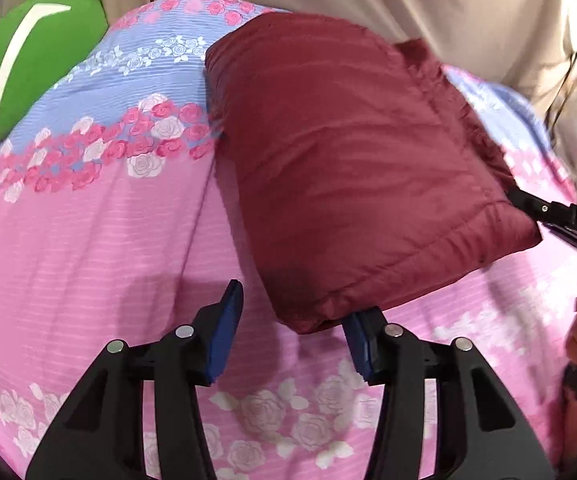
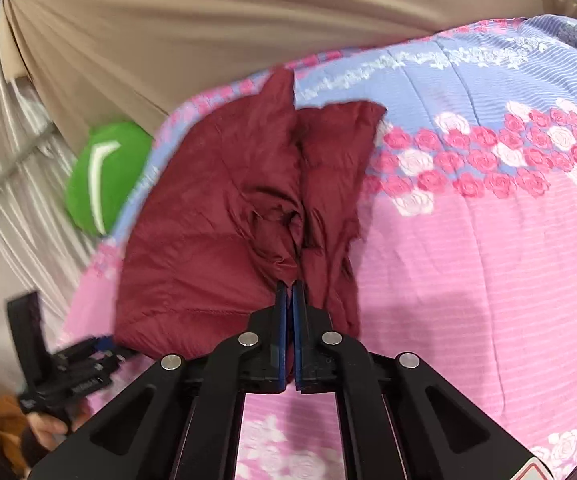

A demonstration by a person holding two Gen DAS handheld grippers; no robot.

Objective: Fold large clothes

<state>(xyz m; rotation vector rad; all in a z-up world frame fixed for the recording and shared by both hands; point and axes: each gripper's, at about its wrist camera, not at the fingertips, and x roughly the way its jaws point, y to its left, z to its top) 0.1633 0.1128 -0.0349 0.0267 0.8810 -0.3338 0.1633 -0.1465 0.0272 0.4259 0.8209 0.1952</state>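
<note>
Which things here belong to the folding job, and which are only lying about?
Job: maroon garment, left gripper open near its corner, right gripper shut on its edge.
Lying about: floral bedcover, green cushion, beige curtain.

Bed against draped curtains

A pink-and-blue rose-print quilt (image 1: 88,220) covers the bed; beige curtain (image 2: 208,20) and a green cushion (image 1: 28,60) lie behind.
</note>
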